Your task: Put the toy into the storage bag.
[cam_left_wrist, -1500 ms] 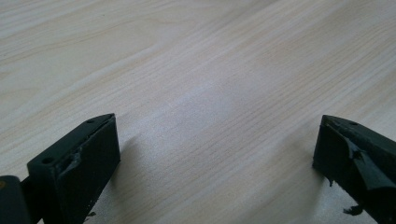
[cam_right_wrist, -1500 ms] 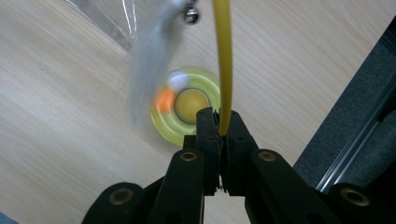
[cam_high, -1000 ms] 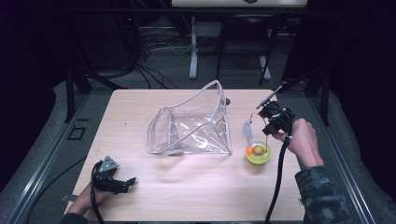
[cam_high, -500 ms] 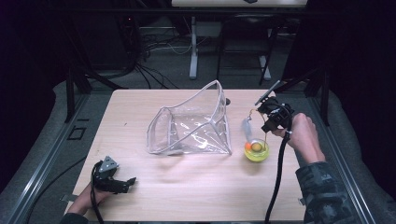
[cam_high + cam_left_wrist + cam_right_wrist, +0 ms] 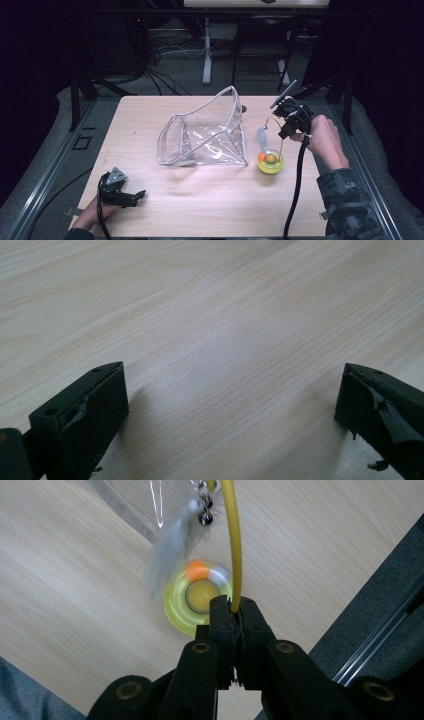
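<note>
1. The right gripper point(image 5: 288, 121) is held above the right part of the table point(image 5: 210, 210); its fingers point(image 5: 226, 617) are pressed together on a thin yellow wand point(image 5: 233, 540), pinching it at their tips.
2. In the right gripper view the wand runs straight up and away from the fingers. Near its far end hang a grey feather point(image 5: 172, 545) and small dark beads point(image 5: 204, 505); the feather is blurred.
3. Just beyond the fingertips, lower down on the table, sits a round yellow-green bowl point(image 5: 175, 611). In the high view the same bowl point(image 5: 270, 167) stands below and slightly left of the right gripper, with the feather point(image 5: 262, 136) hanging above its left rim.
4. Inside the bowl lie a round yellowish centre piece point(image 5: 201, 595) and a small orange ball point(image 5: 197, 570) beside it, on the side away from the fingers. Whether the centre piece is loose or part of the bowl cannot be told.
5. A clear plastic bag point(image 5: 205, 135) lies on its side left of the bowl, its corner close to the bowl's rim. Its wide mouth is raised at the far right end. Nothing can be made out inside it.
6. The left gripper point(image 5: 131, 197) rests at the near left corner of the table, well apart from bag and bowl. Its fingers point(image 5: 85, 415) are spread wide, with bare wood between them.
</note>
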Available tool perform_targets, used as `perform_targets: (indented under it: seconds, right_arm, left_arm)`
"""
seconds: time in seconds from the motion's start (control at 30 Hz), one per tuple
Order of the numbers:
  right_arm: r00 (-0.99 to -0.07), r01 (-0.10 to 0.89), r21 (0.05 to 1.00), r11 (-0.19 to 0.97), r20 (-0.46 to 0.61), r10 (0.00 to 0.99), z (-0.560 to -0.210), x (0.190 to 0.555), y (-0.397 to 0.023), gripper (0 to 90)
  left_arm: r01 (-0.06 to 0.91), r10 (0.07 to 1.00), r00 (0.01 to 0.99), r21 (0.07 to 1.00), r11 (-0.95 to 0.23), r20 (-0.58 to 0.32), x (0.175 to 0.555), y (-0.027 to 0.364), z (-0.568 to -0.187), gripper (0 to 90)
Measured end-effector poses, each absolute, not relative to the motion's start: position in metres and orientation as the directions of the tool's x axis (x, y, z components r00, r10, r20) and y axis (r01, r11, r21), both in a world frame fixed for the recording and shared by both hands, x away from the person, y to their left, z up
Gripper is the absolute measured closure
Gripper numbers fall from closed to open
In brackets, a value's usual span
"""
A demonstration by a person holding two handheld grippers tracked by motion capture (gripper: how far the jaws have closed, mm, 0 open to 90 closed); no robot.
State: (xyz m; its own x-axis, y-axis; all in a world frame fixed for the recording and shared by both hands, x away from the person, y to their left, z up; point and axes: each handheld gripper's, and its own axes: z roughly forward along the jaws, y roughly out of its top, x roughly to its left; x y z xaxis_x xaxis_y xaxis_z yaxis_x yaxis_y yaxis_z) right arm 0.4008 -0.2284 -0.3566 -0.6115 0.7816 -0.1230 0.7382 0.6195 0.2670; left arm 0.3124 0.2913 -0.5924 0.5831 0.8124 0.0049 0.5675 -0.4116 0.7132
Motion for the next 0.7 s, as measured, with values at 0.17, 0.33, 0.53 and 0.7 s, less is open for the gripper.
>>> perform_targets:
  seconds: [0.17, 0.33, 0.53, 0.7]
  right_arm:
    - [-0.617, 0.742, 0.243, 0.625, -0.118, 0.778, -0.356, 0.402, -0.225, 88.4]
    - [-0.617, 0.739, 0.248, 0.626, -0.122, 0.777, -0.354, 0.403, -0.223, 88.4]
    - [-0.618, 0.736, 0.247, 0.63, -0.133, 0.775, -0.348, 0.404, -0.223, 88.4]
    - [-0.617, 0.734, 0.253, 0.63, -0.139, 0.774, -0.341, 0.404, -0.221, 88.4]
  left_arm:
    - [0.567, 0.812, 0.583, 0.713, -0.412, 0.005, 0.312, 0.291, -0.592, 0.3]
    - [0.567, 0.812, 0.583, 0.713, -0.412, 0.005, 0.312, 0.291, -0.592, 0.3]
    - [0.569, 0.814, 0.582, 0.714, -0.408, 0.001, 0.312, 0.291, -0.593, 0.3]
    - [0.57, 0.813, 0.582, 0.713, -0.409, 0.001, 0.312, 0.291, -0.592, 0.3]
